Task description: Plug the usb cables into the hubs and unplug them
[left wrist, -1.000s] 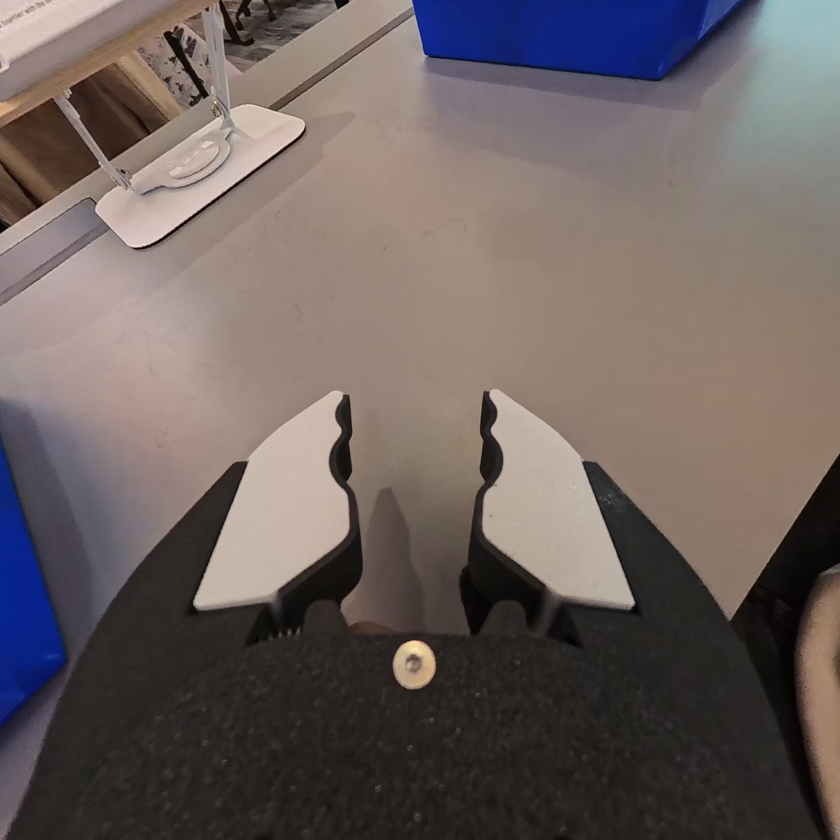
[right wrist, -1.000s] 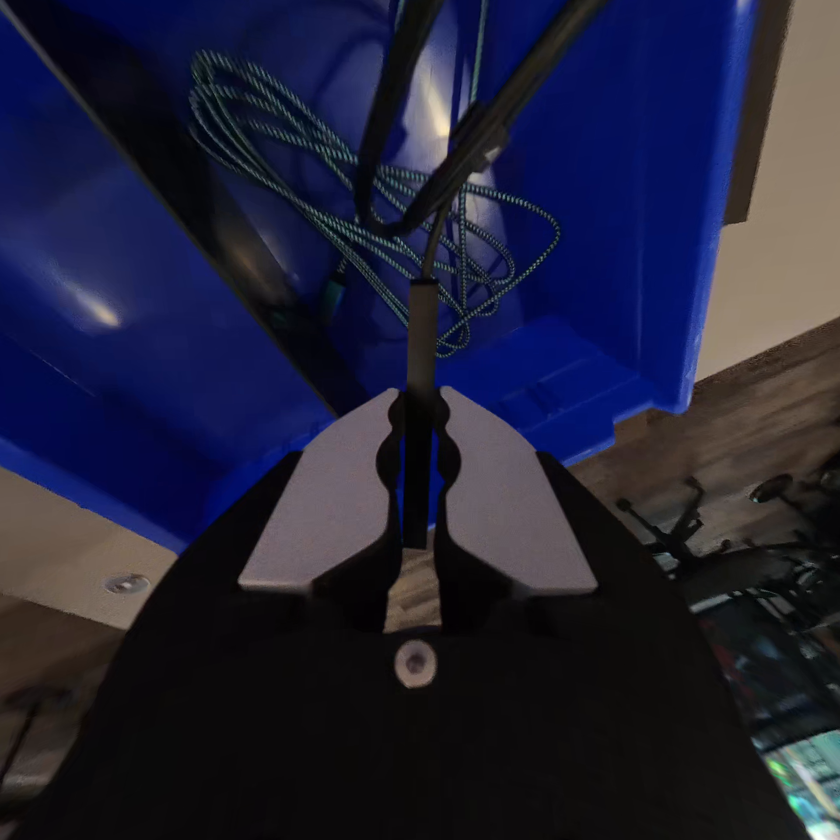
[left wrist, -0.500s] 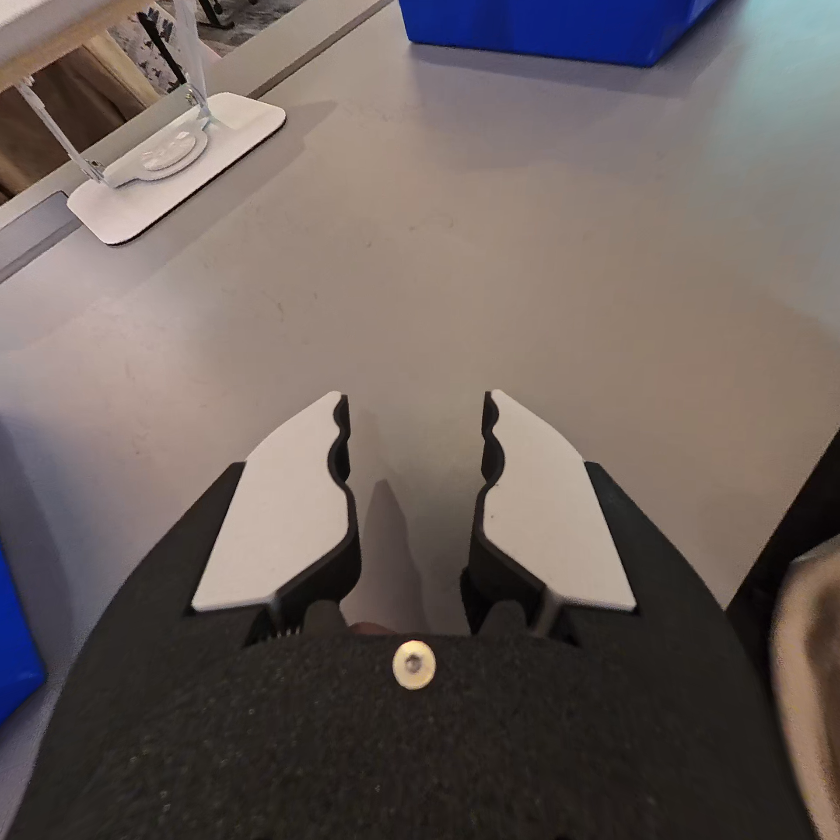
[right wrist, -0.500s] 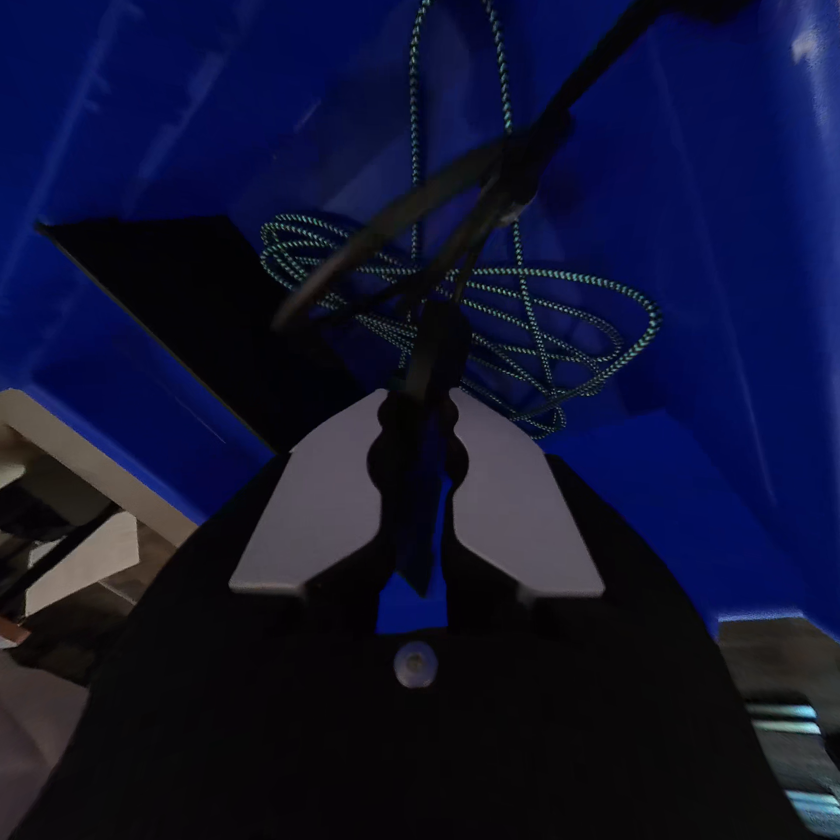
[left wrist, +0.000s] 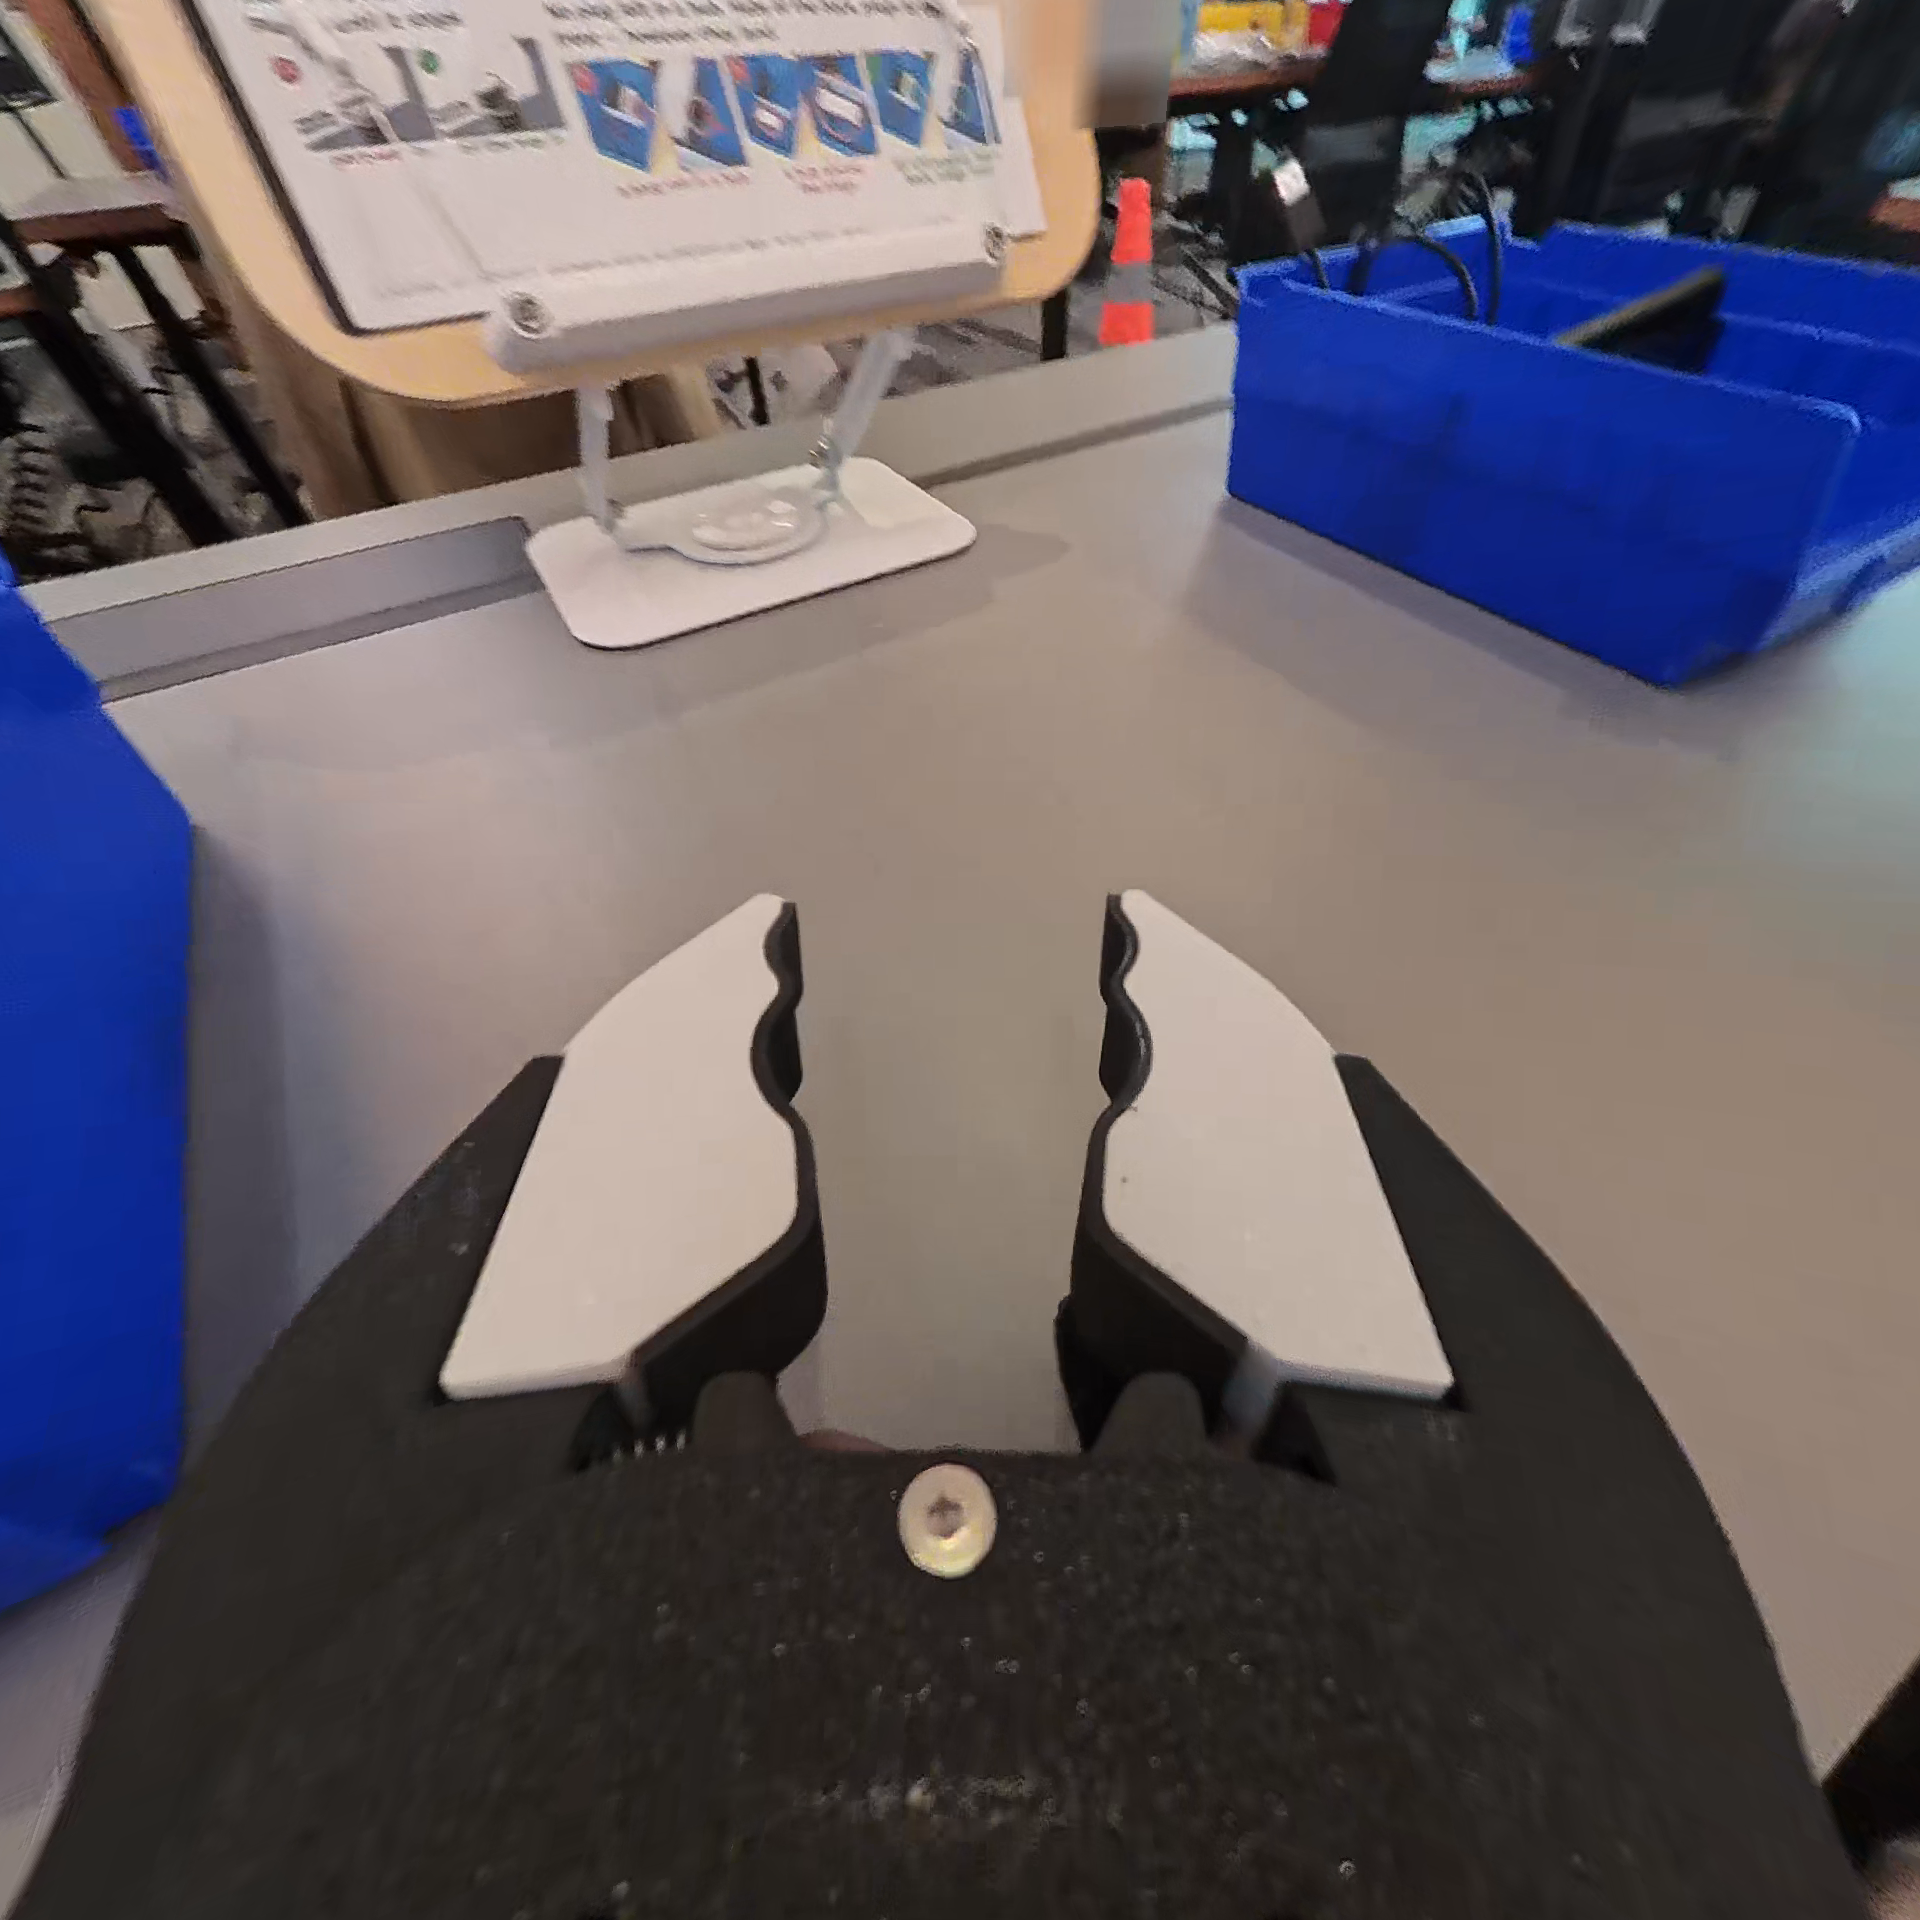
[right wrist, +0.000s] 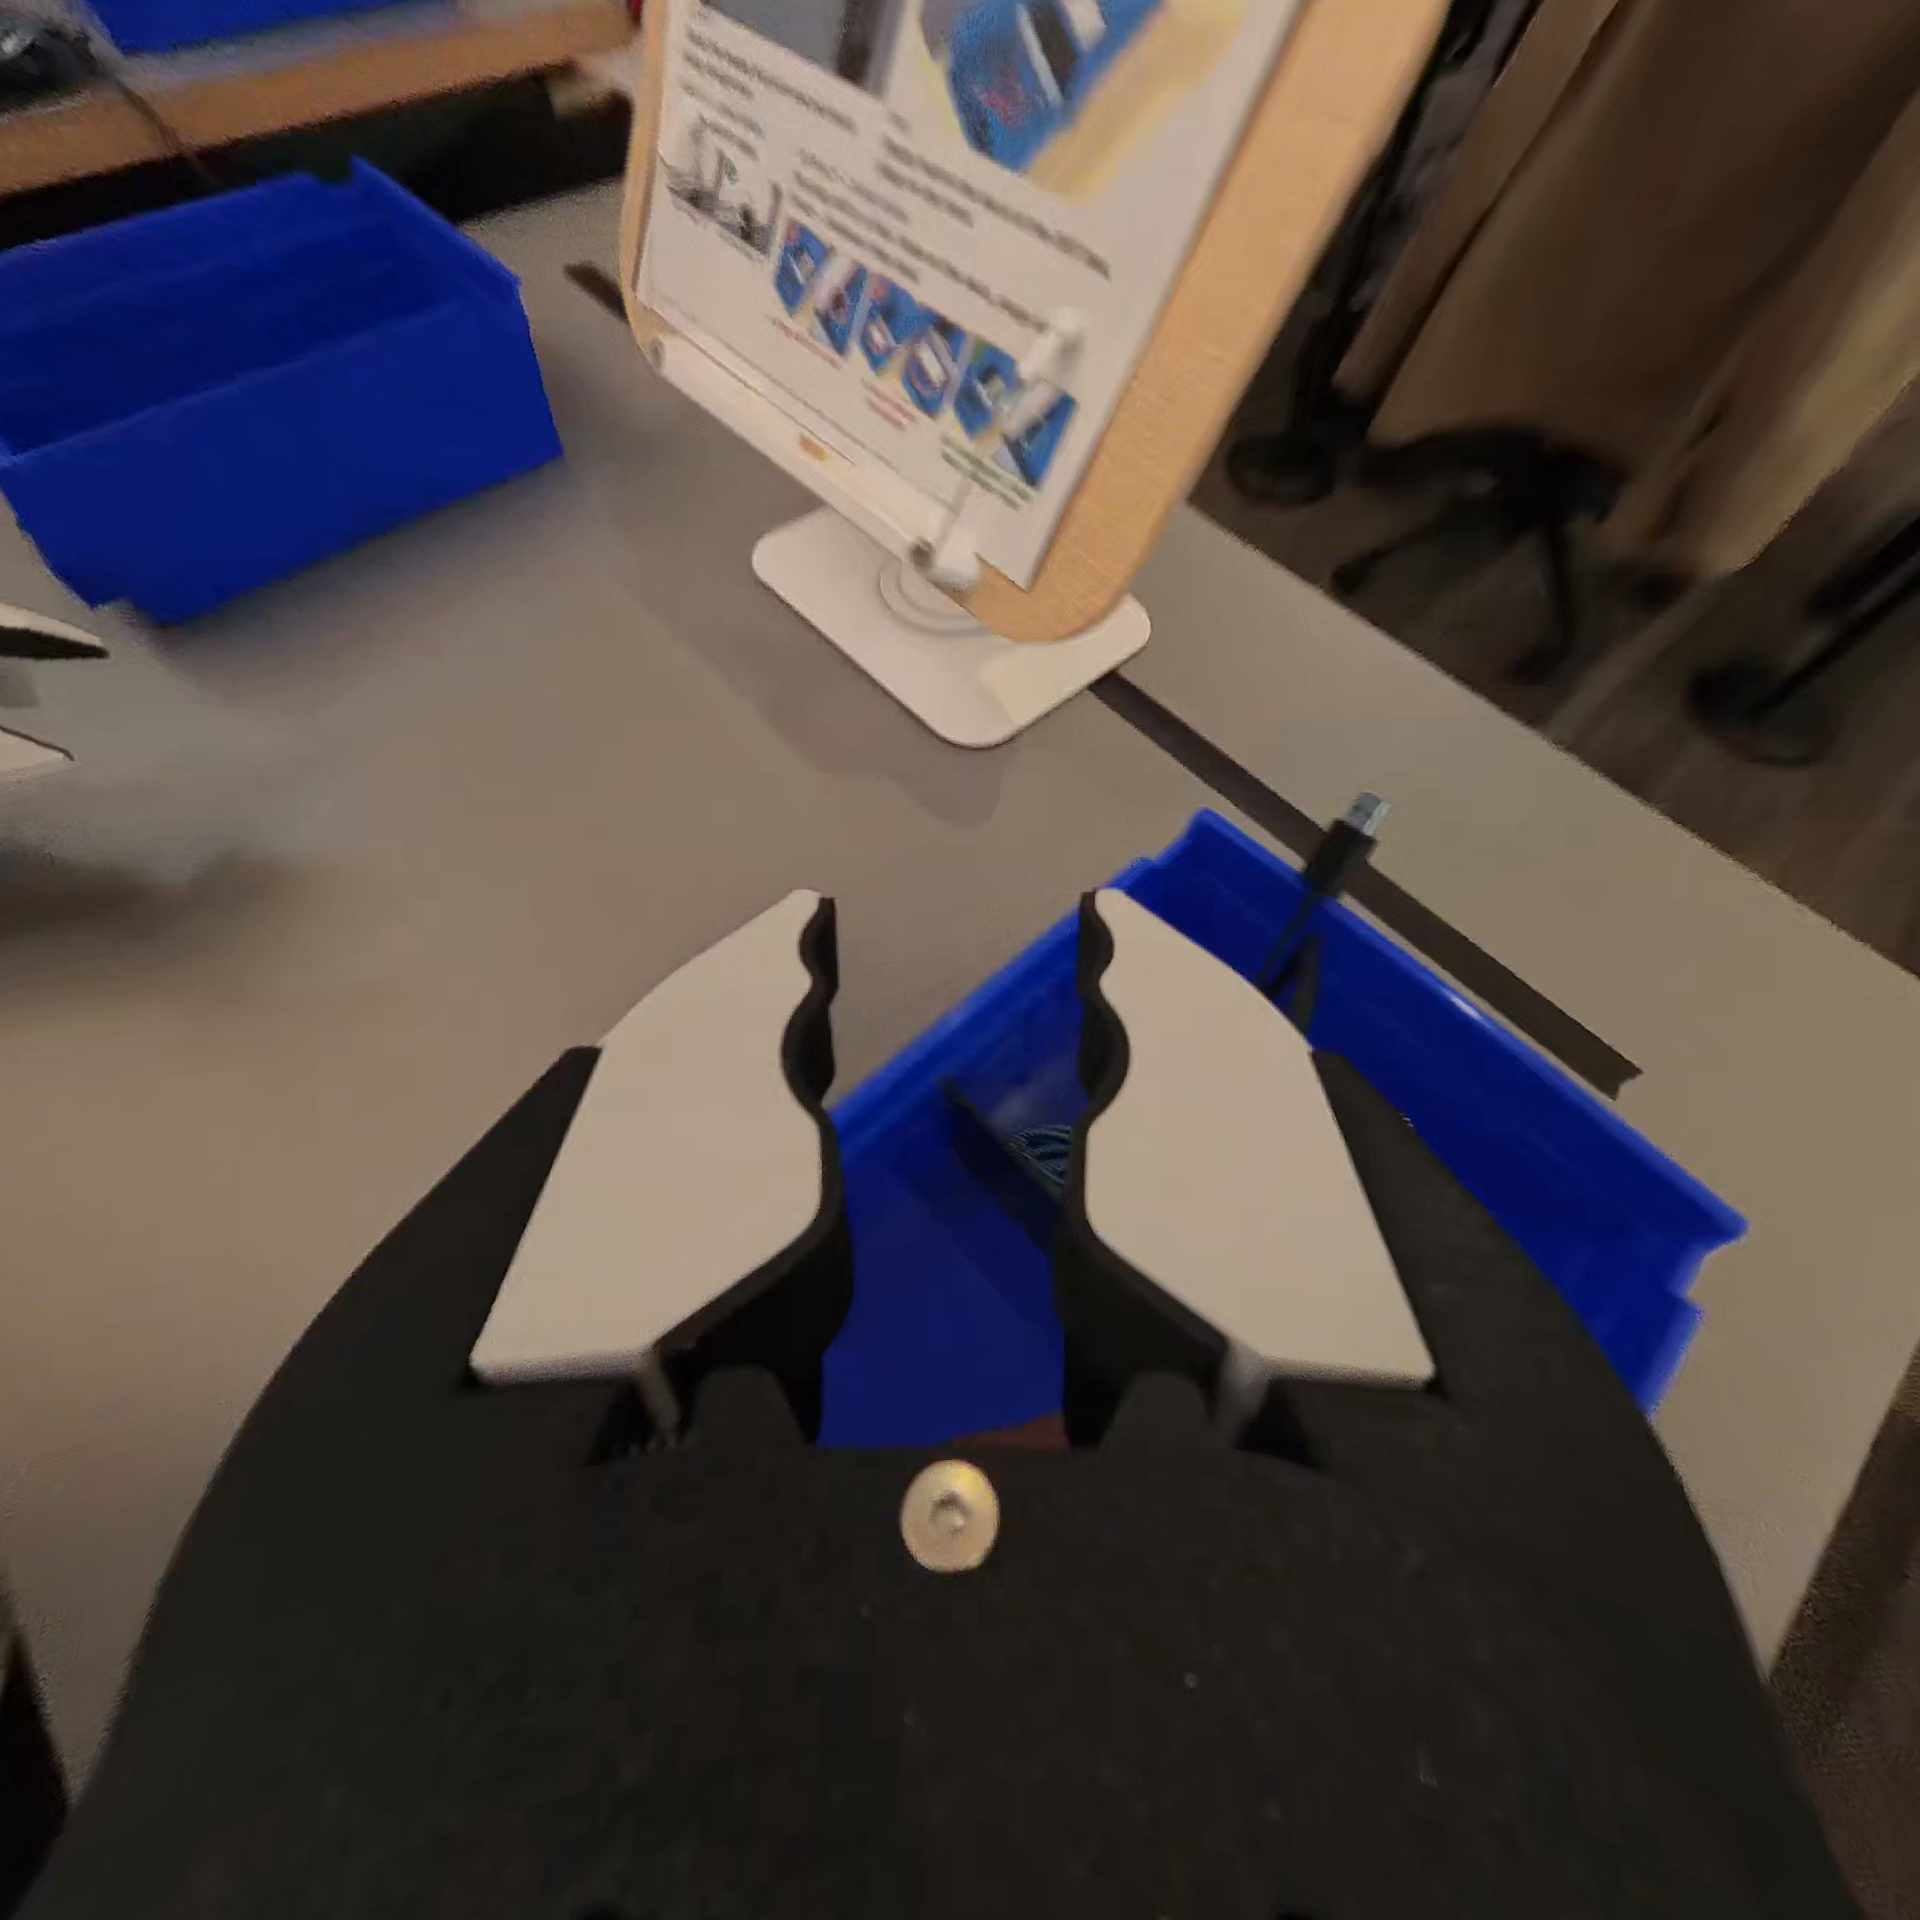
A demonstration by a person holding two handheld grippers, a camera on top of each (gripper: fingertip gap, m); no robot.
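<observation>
USB cable (right wrist: 1333,871) pokes its plug above the far rim of a blue bin (right wrist: 1496,1112) on the grey tabletop (left wrist: 1039,748). Right gripper (right wrist: 954,902) hovers over that bin, fingers apart and empty. Left gripper (left wrist: 951,909), fingers wide and empty, faces a sign stand (left wrist: 748,551).

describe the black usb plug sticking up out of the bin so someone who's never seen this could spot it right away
Find the grey table with the white stand holding a picture board. In front of that stand sits a blue bin under the right gripper. The usb plug pokes up over the bin's far rim: a black cable end with a metal tip, the only thing rising above the rim.
</observation>
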